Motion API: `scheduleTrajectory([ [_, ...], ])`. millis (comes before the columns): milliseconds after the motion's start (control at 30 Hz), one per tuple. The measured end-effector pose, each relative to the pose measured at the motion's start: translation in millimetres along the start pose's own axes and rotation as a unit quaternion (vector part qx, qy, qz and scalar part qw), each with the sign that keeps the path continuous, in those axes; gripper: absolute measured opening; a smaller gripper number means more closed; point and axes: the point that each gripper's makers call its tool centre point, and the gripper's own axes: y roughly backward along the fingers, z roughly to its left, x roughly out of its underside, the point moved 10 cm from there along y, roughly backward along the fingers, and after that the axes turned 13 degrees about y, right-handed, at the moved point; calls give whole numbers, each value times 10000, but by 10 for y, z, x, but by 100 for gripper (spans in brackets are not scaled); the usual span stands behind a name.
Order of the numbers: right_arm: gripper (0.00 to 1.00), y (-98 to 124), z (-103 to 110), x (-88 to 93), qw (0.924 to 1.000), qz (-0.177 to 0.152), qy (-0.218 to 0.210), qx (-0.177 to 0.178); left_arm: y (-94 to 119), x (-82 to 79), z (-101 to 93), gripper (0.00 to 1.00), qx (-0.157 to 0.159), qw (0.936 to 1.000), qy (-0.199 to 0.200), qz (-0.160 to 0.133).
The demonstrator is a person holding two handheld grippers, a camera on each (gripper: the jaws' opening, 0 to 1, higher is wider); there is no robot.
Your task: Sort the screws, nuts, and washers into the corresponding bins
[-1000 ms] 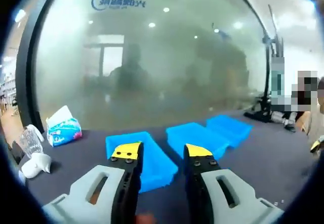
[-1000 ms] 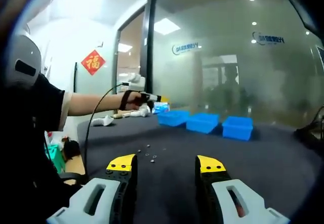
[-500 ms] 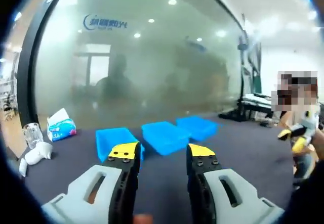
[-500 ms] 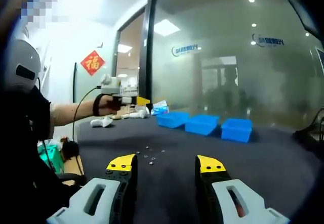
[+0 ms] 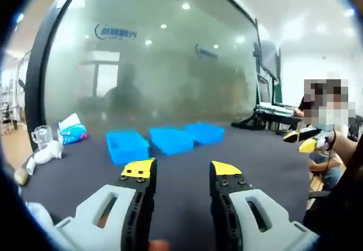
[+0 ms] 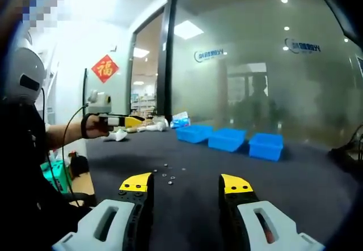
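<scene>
Since a second ago the left claw [image 5: 181,171] has pulled back from the three bins [image 5: 165,140], now far across the counter [image 5: 249,166]. Both it and the right claw [image 6: 186,187] gape wide and empty. Small hardware [image 6: 168,177] lies loose near the right claw; sorting looks unstarted.

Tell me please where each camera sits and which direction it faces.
Left gripper view: rides on the left tool, faces three blue bins before the glass wall; the right tool enters at right.
Right gripper view: rides on the right tool, faces small hardware on the dark table; the left tool enters at left.
Shared: bins, table, wall.
</scene>
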Motion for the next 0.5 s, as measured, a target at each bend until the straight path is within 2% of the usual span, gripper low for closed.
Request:
scheduleTrajectory([
  [300, 43, 5, -5, 10, 10000, 33, 14, 11, 106, 137, -46, 37, 262, 9984, -184, 457],
  [500, 43, 1, 3, 18, 10000, 67, 26, -35, 62, 235, -131, 38, 770, 9905, -217, 1120],
])
